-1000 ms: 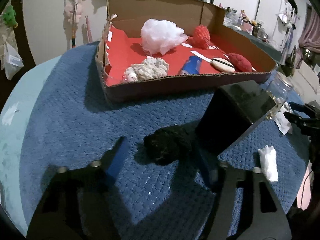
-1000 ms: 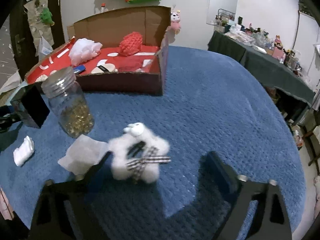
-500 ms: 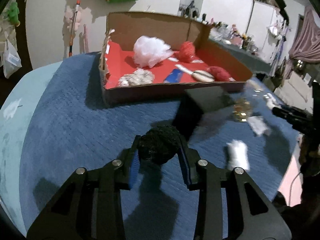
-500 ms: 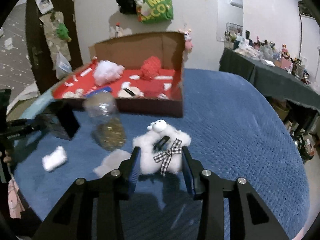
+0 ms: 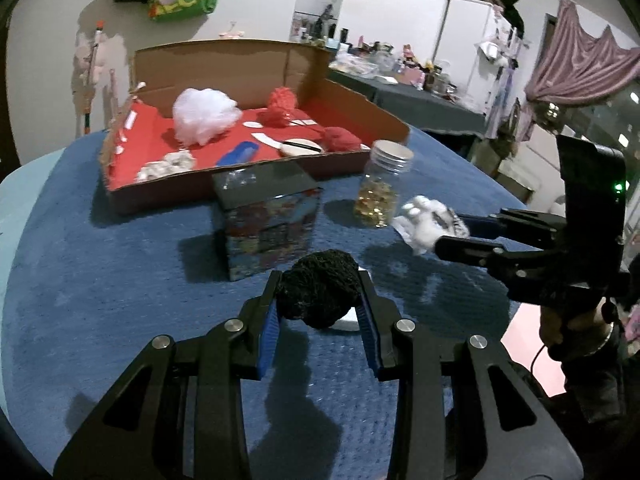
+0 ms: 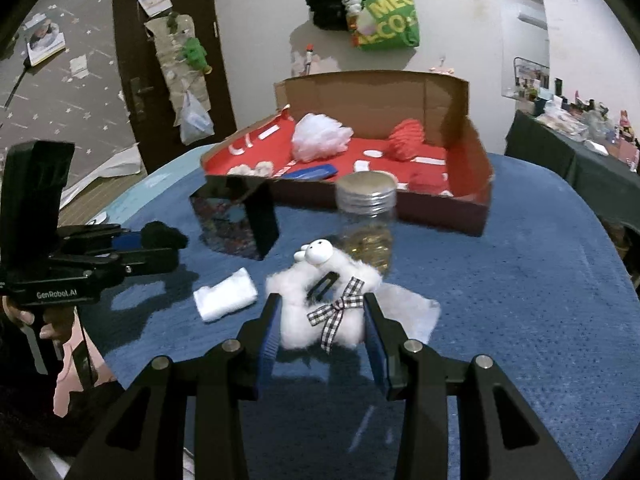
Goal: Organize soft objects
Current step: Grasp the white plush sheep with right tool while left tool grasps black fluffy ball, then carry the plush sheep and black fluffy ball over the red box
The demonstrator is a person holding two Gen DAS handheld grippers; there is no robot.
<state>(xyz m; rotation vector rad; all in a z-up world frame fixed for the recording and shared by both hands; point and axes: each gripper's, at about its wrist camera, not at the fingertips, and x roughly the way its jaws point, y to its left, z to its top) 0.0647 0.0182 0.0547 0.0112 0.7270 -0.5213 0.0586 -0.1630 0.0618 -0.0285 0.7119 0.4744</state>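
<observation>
Between the blue pads of the left gripper [image 5: 320, 304] sits a black fuzzy ball [image 5: 320, 294], and the two fingers press on it from both sides, holding it above the blue textured cloth [image 5: 120, 288] that covers the table. The right gripper [image 6: 320, 320] is closed in the same way on a white fluffy toy [image 6: 316, 316], which has two round eyes on top and a checked black-and-white bow on its front. In the left wrist view this toy [image 5: 430, 224] is seen from the side, held in the air just beside a glass jar [image 5: 382, 190] with a metal lid and golden contents.

Just behind the black ball stands a dark box [image 5: 266, 220] with colourful printed sides. Under the white toy, on the cloth, lies a flat white sheet [image 6: 408, 312], and to its left a small rolled white cloth [image 6: 225, 294].

Farther back is an open cardboard box [image 5: 224, 68] with a red floor. It contains a white mesh puff [image 5: 206, 114], a red knitted ball [image 5: 282, 102], another red soft piece [image 5: 342, 138], a pale crocheted item [image 5: 166, 164] near the front wall, a blue flat object [image 5: 238, 152] and some small white pieces. On the wall behind hangs a green bag [image 6: 386, 14].
</observation>
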